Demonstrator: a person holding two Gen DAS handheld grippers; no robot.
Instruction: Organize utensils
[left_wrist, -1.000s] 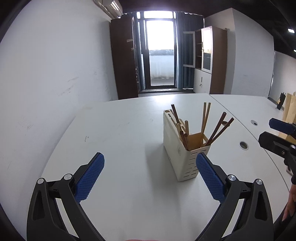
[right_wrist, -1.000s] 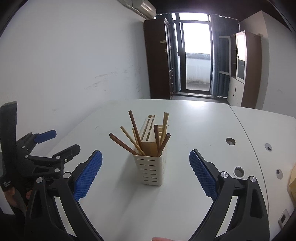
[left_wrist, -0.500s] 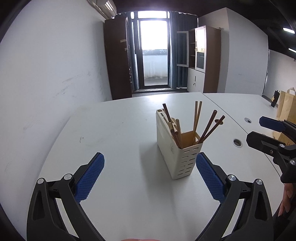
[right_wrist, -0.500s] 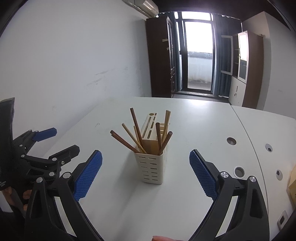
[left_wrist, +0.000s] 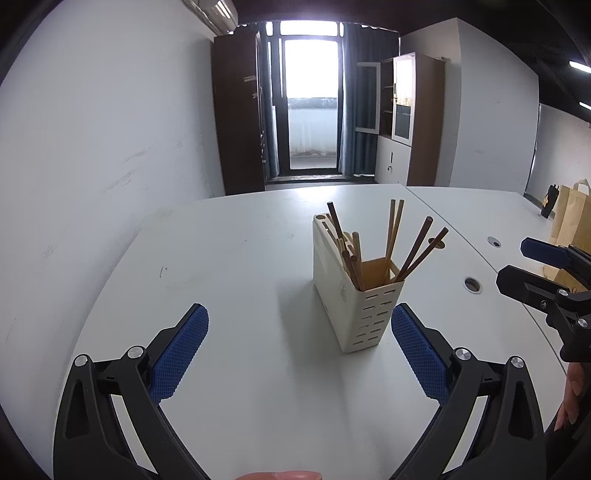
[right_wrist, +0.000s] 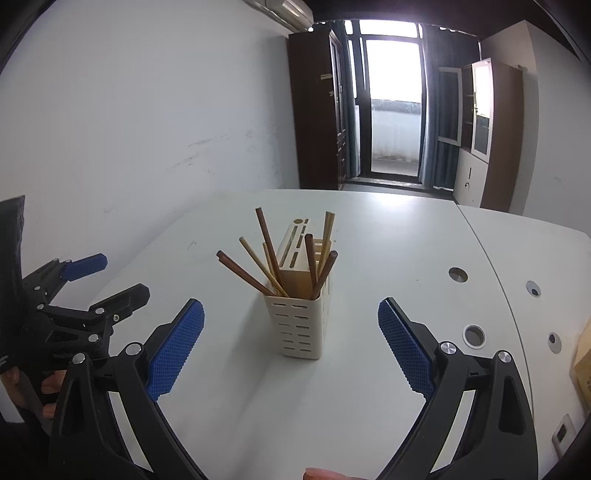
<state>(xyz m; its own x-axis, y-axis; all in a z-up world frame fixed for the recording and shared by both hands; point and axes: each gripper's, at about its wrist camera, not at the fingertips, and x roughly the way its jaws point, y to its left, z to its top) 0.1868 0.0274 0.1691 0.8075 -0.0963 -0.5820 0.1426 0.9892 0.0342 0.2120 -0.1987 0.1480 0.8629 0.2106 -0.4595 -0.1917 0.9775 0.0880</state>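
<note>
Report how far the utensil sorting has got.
Done: the chopsticks all stand in the cream holder on the white table; none lies loose in view. In hand: nothing; the left tool and right tool are open and empty. Left: nothing visible.

Both tongs (left_wrist: 300, 332) (right_wrist: 290, 328): black triangular-cutout arms, blue cross-hatched pads (left_wrist: 180, 352), silver pivot screws.
</note>
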